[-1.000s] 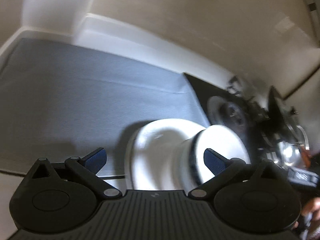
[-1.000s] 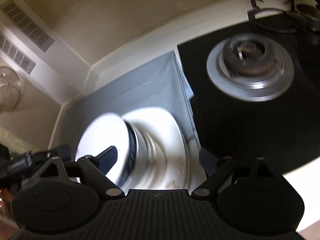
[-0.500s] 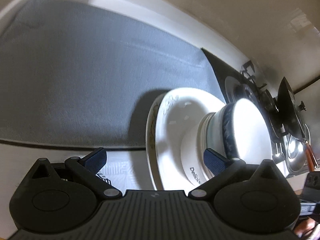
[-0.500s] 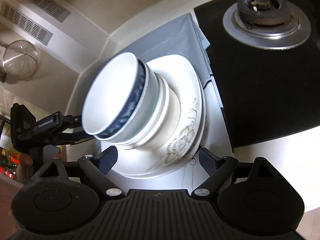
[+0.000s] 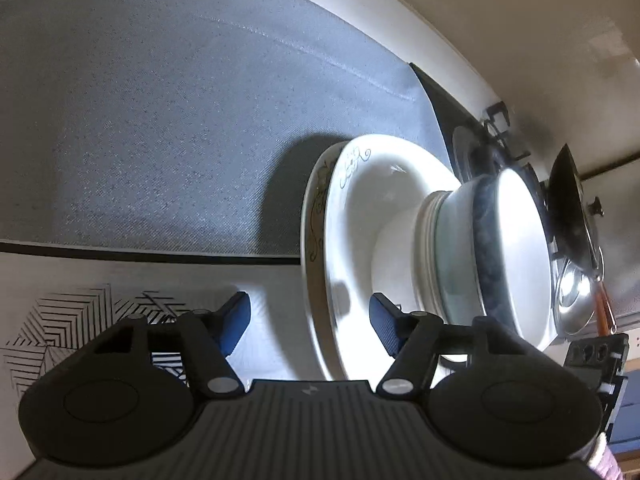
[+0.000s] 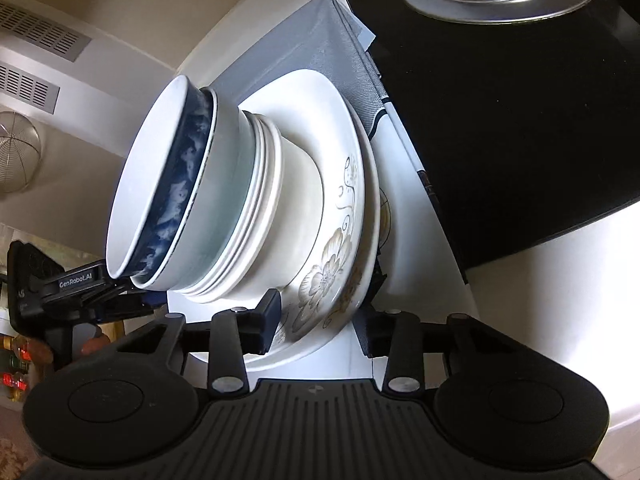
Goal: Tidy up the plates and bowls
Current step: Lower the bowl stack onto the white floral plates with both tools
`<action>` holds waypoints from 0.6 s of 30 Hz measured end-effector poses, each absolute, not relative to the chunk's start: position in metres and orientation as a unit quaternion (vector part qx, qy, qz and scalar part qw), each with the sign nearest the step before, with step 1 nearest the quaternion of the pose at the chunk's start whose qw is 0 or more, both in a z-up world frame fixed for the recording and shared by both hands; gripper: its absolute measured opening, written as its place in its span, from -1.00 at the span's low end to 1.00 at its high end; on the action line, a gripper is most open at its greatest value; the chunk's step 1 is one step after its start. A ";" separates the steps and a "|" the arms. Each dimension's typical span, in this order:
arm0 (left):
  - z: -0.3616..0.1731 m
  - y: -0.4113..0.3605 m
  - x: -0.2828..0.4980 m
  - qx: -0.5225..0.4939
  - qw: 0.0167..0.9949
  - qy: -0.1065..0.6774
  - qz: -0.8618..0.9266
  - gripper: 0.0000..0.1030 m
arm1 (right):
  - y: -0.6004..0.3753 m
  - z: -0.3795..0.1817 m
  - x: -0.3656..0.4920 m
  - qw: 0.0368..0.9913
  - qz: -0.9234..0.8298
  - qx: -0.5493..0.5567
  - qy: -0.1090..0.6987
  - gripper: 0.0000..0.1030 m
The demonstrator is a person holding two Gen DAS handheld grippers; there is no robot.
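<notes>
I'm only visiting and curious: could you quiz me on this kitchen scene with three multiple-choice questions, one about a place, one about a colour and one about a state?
1. Where does the dish stack stand?
A. On the burner
B. Partly on the grey mat, beside the stove
C. In a sink

2. What colour is the top bowl's outside?
A. Red
B. Mottled blue
C. Green

3. How are the bowls arranged?
A. Nested upright on the plates
B. Upside down
C. Lying apart

Answers:
1. B: the dish stack overlaps the grey mat next to the stove.
2. B: the top bowl has a blue band.
3. A: the bowls sit inside one another on the plates.
</notes>
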State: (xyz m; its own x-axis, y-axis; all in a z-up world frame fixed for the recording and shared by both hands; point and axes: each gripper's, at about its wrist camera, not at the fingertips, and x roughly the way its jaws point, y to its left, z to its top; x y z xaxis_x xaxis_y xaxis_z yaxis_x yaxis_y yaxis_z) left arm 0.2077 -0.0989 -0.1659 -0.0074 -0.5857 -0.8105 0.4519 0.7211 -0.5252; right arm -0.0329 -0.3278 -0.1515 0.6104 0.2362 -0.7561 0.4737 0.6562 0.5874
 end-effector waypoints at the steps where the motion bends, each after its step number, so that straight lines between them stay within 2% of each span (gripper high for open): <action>1: -0.166 -0.100 0.207 -0.049 0.701 0.605 -0.373 0.36 | -0.327 -0.151 -0.033 0.800 -0.075 0.407 0.435 -0.19; 5: -0.167 -0.110 0.200 -0.027 0.685 0.606 -0.403 0.36 | -0.327 -0.151 -0.034 0.800 -0.073 0.407 0.434 -0.19; 6: -0.167 -0.113 0.197 -0.023 0.682 0.606 -0.409 0.31 | -0.328 -0.151 -0.033 0.800 -0.074 0.408 0.434 -0.19; 7: -0.169 -0.116 0.195 -0.021 0.674 0.609 -0.417 0.12 | -0.327 -0.151 -0.034 0.800 -0.074 0.408 0.433 -0.19; 8: -0.170 -0.119 0.193 -0.017 0.666 0.614 -0.423 0.05 | -0.327 -0.151 -0.033 0.800 -0.075 0.408 0.433 -0.19; 10: -0.170 -0.119 0.189 -0.007 0.674 0.609 -0.419 0.02 | -0.327 -0.151 -0.034 0.800 -0.077 0.408 0.433 -0.19; 13: -0.171 -0.114 0.188 -0.006 0.680 0.609 -0.408 -0.15 | -0.326 -0.151 -0.034 0.800 -0.080 0.406 0.435 -0.19; 18: -0.168 -0.114 0.189 -0.003 0.687 0.604 -0.404 -0.15 | -0.325 -0.148 -0.029 0.797 -0.086 0.399 0.446 -0.18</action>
State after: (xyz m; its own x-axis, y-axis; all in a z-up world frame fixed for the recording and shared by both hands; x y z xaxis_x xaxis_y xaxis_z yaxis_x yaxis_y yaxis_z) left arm 0.1891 -0.1137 -0.1685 -0.0563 -0.5591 -0.8272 0.5521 0.6729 -0.4924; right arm -0.0288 -0.3248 -0.1484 0.5880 0.2183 -0.7789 0.4932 0.6664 0.5591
